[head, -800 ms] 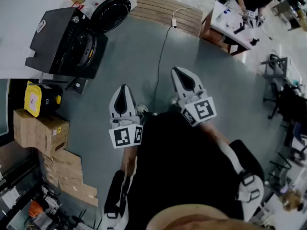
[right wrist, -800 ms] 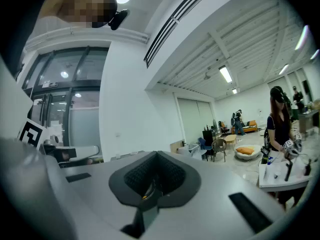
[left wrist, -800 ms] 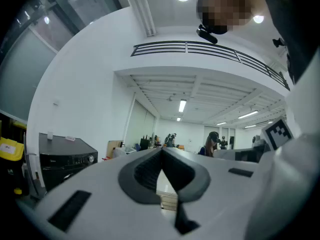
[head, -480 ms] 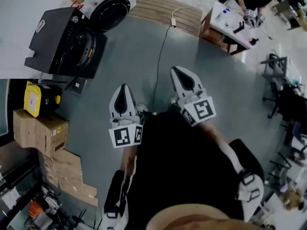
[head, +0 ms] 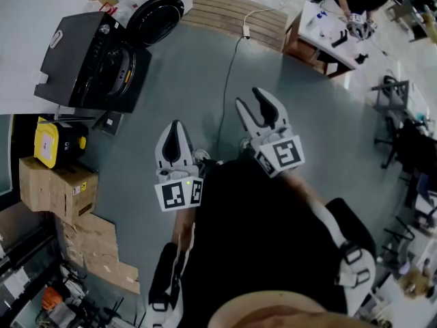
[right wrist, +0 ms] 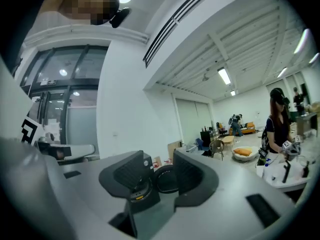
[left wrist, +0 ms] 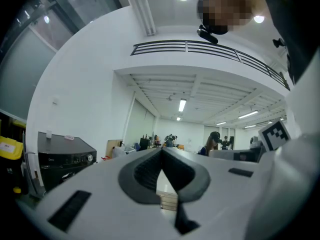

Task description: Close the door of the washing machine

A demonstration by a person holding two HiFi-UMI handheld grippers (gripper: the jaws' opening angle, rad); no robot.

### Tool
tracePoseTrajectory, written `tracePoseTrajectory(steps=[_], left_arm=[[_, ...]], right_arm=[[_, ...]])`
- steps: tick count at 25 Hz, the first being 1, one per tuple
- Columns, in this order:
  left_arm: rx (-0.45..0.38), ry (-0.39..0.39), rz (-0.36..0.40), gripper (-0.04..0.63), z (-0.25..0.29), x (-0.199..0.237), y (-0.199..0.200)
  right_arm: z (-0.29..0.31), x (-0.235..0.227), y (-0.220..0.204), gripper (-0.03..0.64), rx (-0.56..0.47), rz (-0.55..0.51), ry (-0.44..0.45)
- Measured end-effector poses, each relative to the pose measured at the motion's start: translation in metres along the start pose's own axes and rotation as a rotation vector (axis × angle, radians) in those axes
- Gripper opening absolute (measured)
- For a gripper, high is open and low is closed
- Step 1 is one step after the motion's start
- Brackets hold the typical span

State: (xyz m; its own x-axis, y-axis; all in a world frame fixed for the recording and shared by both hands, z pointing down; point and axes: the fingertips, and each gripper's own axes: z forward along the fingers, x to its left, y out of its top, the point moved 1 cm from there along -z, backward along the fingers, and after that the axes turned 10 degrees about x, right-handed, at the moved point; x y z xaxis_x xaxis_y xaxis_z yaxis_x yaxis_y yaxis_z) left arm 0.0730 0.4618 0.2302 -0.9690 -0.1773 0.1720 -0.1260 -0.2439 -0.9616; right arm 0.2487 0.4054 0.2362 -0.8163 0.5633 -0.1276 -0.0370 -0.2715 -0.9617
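The black washing machine (head: 85, 60) stands on the floor at the upper left of the head view, with its round door (head: 158, 18) swung open to its right. My left gripper (head: 175, 127) is shut with nothing in it and is held level, well short of the machine. My right gripper (head: 252, 100) is open and empty, also far from the machine. In the right gripper view the washing machine (right wrist: 136, 190) and its open door (right wrist: 166, 178) show in the distance between the spread jaws. In the left gripper view the closed tips (left wrist: 161, 153) meet, and the machine (left wrist: 62, 156) is off to the left.
A yellow case (head: 54, 142) and cardboard boxes (head: 58, 186) lie left of me. A wooden pallet (head: 235, 12) sits behind the door, and a cable (head: 229, 74) runs from it across the grey floor. A desk (head: 334, 29) with a person and chairs is at the right.
My right gripper's jaws have spread from closed to open. The left gripper and the washing machine door have not moved.
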Motion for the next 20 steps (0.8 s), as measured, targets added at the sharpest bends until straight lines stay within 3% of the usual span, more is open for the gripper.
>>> tracePoseTrajectory(steps=[9,20], left_arm=[[0.004,0.012,0.001,0.005,0.011,-0.014,-0.001],[-0.012,0.075,-0.009,0.005,0.029,-0.071,-0.007]], right_arm=[[0.000,-0.013,-0.004,0.165,0.020,0.007,0.034],[-0.021,-0.066,-0.008,0.166,0.038,-0.010,0.095]])
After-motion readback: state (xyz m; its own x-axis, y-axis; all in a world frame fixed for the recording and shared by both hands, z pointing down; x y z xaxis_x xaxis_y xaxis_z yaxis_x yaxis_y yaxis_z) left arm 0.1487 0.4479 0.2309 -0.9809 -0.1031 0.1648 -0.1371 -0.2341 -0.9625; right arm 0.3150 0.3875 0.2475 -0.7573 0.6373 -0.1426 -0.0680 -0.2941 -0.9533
